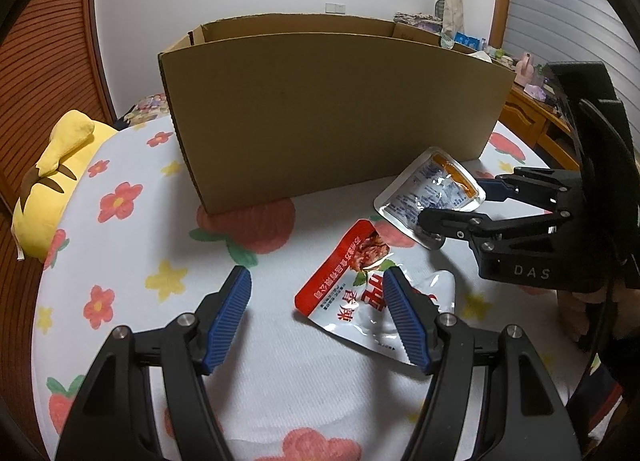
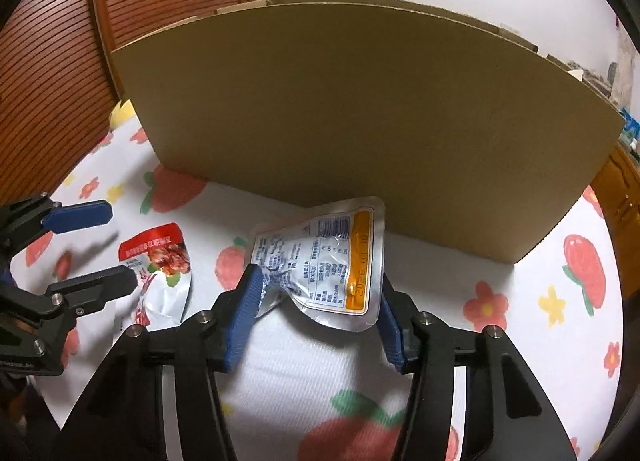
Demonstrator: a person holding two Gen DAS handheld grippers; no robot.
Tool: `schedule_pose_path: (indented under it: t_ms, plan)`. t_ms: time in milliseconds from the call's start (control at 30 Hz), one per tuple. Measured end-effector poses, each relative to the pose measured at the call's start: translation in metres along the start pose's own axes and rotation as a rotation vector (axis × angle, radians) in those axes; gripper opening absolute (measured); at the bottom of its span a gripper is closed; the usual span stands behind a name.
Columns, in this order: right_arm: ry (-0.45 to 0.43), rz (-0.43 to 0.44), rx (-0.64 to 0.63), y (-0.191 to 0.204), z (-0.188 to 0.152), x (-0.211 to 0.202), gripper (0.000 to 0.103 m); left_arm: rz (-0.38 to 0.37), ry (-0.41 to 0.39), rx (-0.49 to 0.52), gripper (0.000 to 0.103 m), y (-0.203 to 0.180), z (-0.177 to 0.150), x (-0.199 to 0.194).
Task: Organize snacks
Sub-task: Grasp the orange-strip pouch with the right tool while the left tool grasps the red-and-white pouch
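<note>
A red and silver snack pouch (image 1: 360,285) lies on the floral cloth, also in the right wrist view (image 2: 160,269). My left gripper (image 1: 318,293) is open; its right finger rests over the pouch's edge. A silver pouch with an orange strip (image 2: 324,261) sits between the fingers of my right gripper (image 2: 318,293), tilted up off the cloth and crumpled at its left side, the pads pressing its edges. It also shows in the left wrist view (image 1: 432,189). A large open cardboard box (image 1: 332,109) stands just behind both pouches.
A yellow plush toy (image 1: 56,177) lies at the cloth's left edge. The floral cloth (image 1: 132,253) covers a round surface. A wooden slatted panel (image 2: 52,73) is at the left, wooden furniture with clutter (image 1: 532,101) at the right.
</note>
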State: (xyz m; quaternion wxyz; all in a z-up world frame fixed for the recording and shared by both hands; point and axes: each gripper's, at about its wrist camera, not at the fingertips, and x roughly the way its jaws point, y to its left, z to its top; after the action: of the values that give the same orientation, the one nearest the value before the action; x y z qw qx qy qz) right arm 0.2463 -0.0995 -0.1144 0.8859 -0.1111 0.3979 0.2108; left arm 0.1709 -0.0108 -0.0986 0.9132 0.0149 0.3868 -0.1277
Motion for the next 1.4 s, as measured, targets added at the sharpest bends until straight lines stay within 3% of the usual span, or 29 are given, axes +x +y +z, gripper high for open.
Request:
schedule_pose_path:
  t_ms: [200, 433, 467, 500, 533, 833, 1233, 1333, 1400]
  plan:
    - [-0.032, 0.02, 0.024, -0.002, 0.0, -0.009, 0.044, -0.031, -0.018, 0.019, 0.069, -0.002, -0.001, -0.003]
    - [-0.053, 0.027, 0.012, 0.006, 0.002, -0.014, 0.033, -0.08, 0.015, 0.073, 0.072, -0.012, 0.001, 0.005]
    - [-0.057, 0.029, 0.01, 0.007, 0.002, -0.016, 0.028, -0.089, 0.022, 0.087, 0.072, -0.014, 0.002, 0.006]
    - [-0.068, 0.044, 0.012, 0.007, 0.002, -0.018, 0.013, -0.093, 0.024, 0.096, 0.073, -0.017, 0.002, 0.008]
    - [-0.075, 0.036, 0.01, 0.008, 0.003, -0.021, 0.007, -0.094, 0.025, 0.102, 0.073, -0.018, 0.003, 0.008]
    - [-0.087, 0.05, 0.013, 0.009, 0.004, -0.022, 0.004, -0.112, 0.094, 0.152, 0.079, -0.028, 0.0, 0.021]
    - [-0.096, 0.036, 0.003, 0.011, 0.002, -0.026, 0.004, -0.11, 0.113, 0.198, 0.086, -0.04, 0.002, 0.023]
    - [-0.104, 0.038, 0.005, 0.01, 0.001, -0.029, 0.002, -0.12, 0.097, 0.176, 0.072, -0.038, 0.002, 0.022]
    - [-0.108, 0.033, 0.005, 0.009, 0.001, -0.031, 0.002, -0.135, 0.085, 0.146, 0.051, -0.034, 0.003, 0.018]
